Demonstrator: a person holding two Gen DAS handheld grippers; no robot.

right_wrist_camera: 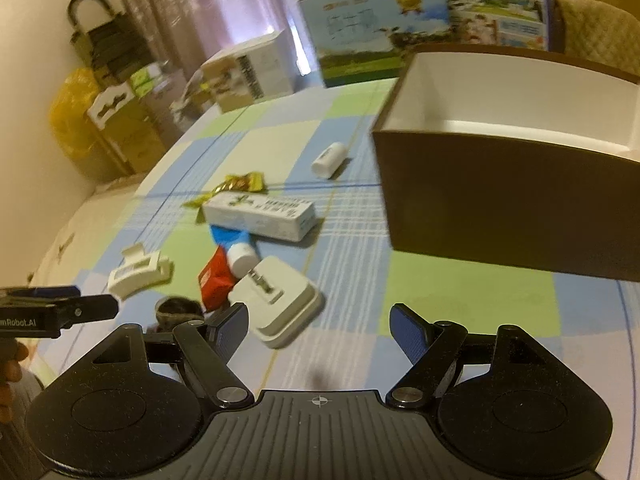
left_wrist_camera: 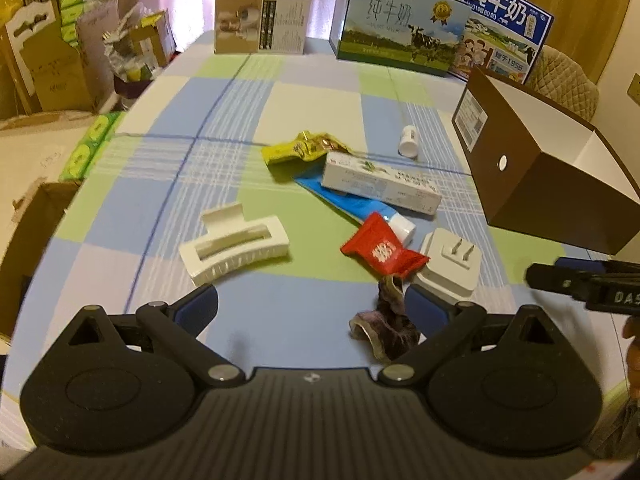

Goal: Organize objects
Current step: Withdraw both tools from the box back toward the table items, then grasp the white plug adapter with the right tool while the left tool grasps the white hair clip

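Observation:
Loose items lie on the checked tablecloth: a white hair claw, a red packet, a white plug adapter, a dark scrunchie, a blue tube, a long white carton, a yellow packet and a small white bottle. The open brown box stands to the right and looks empty. My left gripper is open, the scrunchie by its right finger. My right gripper is open beside the adapter.
Milk cartons and a beige carton stand along the table's far edge. Cardboard boxes and bags crowd the floor to the left. A quilted chair back rises behind the brown box. Bare cloth covers the table's left half.

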